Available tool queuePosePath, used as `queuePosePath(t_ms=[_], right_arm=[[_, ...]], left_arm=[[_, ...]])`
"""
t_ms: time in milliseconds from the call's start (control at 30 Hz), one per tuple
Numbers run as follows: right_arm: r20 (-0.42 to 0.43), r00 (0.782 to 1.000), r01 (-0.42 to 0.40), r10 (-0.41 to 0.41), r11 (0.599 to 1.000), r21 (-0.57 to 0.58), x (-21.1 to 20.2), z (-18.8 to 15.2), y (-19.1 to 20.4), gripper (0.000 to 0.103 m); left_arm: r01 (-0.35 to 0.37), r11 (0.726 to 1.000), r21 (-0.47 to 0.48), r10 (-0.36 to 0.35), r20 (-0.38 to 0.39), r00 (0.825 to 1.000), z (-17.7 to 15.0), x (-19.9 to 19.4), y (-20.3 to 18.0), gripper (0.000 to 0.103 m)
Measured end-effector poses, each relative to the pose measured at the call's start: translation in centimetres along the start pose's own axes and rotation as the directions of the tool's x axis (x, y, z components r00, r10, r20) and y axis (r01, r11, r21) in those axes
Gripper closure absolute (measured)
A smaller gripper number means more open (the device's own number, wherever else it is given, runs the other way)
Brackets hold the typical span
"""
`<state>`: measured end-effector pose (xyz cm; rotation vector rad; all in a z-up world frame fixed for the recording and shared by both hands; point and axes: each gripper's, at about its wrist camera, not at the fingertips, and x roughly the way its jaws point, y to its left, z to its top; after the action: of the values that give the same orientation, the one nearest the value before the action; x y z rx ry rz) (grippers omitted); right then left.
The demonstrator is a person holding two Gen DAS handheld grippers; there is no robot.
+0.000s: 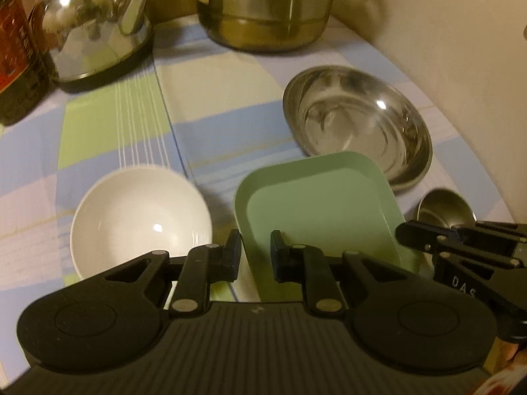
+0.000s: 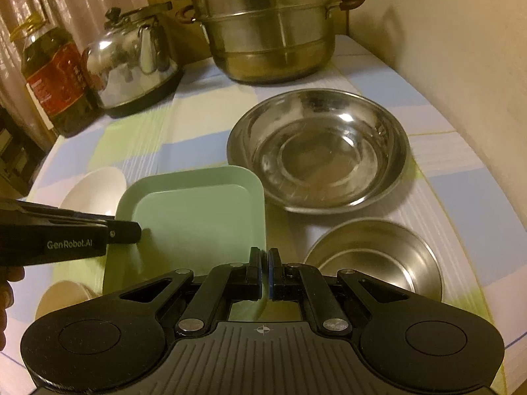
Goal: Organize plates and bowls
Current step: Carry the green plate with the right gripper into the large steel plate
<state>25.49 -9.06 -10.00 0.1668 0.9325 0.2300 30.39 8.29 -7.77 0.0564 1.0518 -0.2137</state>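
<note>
I have the left gripper (image 1: 255, 251) pinched narrow on the green plate's (image 1: 316, 210) left rim, and the right gripper (image 2: 265, 268) clamped tight on its near edge. Beside it sit the white bowl (image 1: 138, 220) and small steel bowl (image 2: 378, 256); farther off, the large steel bowl (image 2: 319, 154).

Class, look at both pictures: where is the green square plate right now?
The green plate sits near the front middle of the table, between the white bowl and the big steel bowl, gripped on its edges by the left gripper and right gripper.
</note>
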Motion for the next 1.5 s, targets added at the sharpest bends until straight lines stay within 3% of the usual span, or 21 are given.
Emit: queuePosePath(t_ms=[333,833,1500], right_arm=[[0.053,0.998,0.02,-0.021,0.999,0.027,1.0,3.3,-1.3,0.099],[0.08,0.99,0.114,-0.119,0.991,0.066,3.5,7.8,-6.8,0.099],[0.023,0.985,0.169,-0.172,0.981,0.093,8.1,8.5,-10.5,0.099]], left_arm=[[0.004,1.0,0.016,-0.005,0.045,0.999,4.0,1.5,-0.9,0.087],[0.084,0.996,0.025,-0.085,0.046,0.995,9.2,6.5,-4.4,0.087],[0.108,0.994,-0.009,-0.109,-0.016,0.994,11.4,12.5,-5.6,0.087]])
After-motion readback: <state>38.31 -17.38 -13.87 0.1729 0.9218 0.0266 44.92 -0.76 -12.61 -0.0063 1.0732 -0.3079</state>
